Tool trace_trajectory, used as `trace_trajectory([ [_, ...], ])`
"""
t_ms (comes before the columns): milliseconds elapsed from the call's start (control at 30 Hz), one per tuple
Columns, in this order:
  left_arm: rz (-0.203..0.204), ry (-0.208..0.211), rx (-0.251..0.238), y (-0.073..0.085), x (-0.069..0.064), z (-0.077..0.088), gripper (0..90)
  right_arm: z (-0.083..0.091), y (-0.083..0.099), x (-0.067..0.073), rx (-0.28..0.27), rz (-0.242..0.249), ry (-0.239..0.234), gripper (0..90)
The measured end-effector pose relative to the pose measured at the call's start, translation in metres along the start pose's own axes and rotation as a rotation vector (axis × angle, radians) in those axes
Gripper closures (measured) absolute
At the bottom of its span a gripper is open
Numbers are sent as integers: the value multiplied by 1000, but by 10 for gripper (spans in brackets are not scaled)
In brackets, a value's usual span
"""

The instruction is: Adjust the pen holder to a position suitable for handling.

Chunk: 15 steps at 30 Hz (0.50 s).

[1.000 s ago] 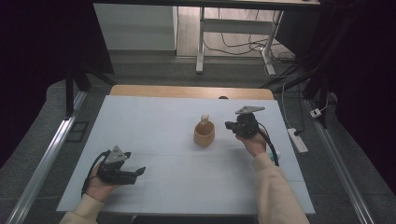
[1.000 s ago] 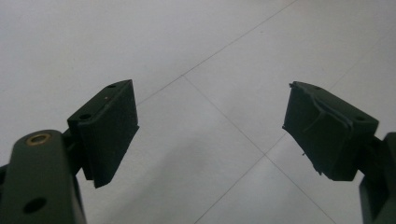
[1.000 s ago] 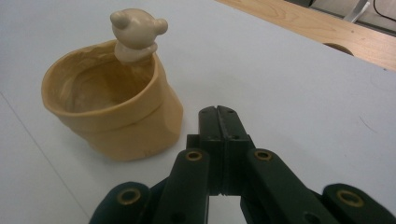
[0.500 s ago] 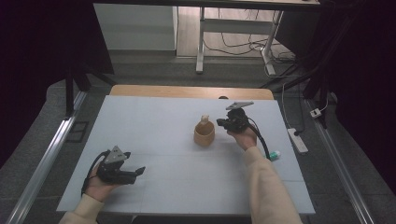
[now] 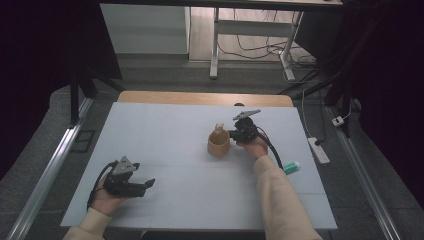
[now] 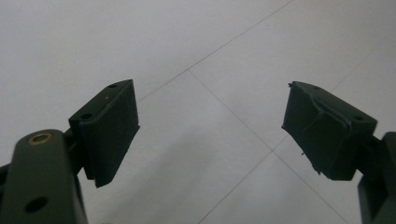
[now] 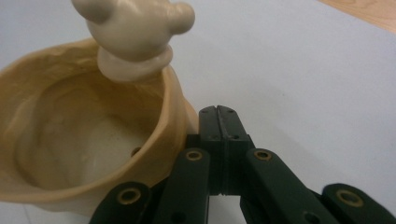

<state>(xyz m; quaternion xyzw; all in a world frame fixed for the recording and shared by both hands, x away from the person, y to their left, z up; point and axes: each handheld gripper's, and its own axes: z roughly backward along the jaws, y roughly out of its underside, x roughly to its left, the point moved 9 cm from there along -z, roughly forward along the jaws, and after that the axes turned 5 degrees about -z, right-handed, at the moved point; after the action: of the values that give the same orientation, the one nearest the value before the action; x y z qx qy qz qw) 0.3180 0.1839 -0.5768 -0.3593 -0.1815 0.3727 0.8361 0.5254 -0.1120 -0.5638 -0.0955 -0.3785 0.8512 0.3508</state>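
In the high view, a tan, soft-walled cup with a pale bear-shaped figure on its rim (image 5: pixel 219 142) is seen right of the middle of the pale blue-grey surface (image 5: pixel 165 130). The right gripper (image 5: pixel 233 135) is held level just beside it, forearm extended. The left gripper (image 5: pixel 145 186) rests near the near-left corner.

In the left gripper view, the jaws stand wide apart, with nothing between them.

In the right gripper view, the jaws are pressed together, empty, beside the cup wall (image 7: pixel 175 112). Before any grasp, they should be spread and the rim straddled.
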Motion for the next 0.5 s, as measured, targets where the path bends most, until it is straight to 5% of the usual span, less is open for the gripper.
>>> trace_trajectory([
  [233, 4, -6, 3, 0, 1, -2, 182, 2, 3, 5, 14, -2, -21, 900],
  [500, 3, -9, 4, 1, 1, -1, 182, -5, 2, 27, 14, 31, -58, 900],
])
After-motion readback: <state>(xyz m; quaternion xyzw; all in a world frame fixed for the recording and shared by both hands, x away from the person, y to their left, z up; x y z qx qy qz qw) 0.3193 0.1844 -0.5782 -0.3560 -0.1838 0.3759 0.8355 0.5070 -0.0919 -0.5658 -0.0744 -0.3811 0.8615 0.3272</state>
